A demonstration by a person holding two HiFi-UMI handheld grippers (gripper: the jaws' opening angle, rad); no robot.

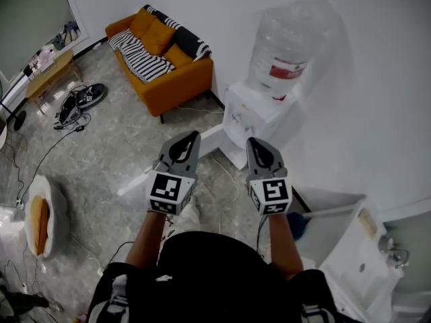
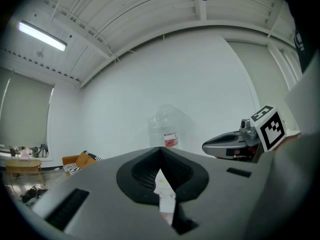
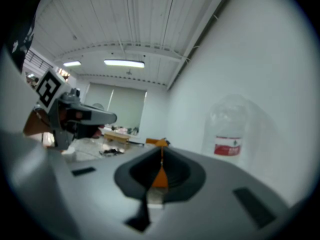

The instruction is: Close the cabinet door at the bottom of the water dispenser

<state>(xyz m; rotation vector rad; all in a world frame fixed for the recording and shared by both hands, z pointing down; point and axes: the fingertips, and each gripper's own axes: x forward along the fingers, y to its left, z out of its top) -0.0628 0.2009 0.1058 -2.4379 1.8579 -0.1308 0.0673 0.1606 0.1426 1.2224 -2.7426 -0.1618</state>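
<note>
The white water dispenser (image 1: 254, 115) stands against the wall with a clear bottle (image 1: 288, 40) on top. A white door panel (image 1: 210, 140) juts from its base to the left, partly hidden behind my left gripper (image 1: 194, 135). My right gripper (image 1: 251, 142) is held beside the left one. Both are in the air in front of the dispenser, pointing at it, shut and holding nothing. In the left gripper view the shut left gripper (image 2: 160, 149) points at the bottle (image 2: 164, 129). In the right gripper view the bottle (image 3: 231, 129) stands right of the shut right gripper (image 3: 161, 151).
An orange sofa (image 1: 163, 54) with a striped blanket stands left of the dispenser. Shoes (image 1: 81, 99), cables and a low wooden table (image 1: 47, 73) lie further left. A cushion (image 1: 40, 217) is on the floor at left, and a white unit (image 1: 357, 261) at right.
</note>
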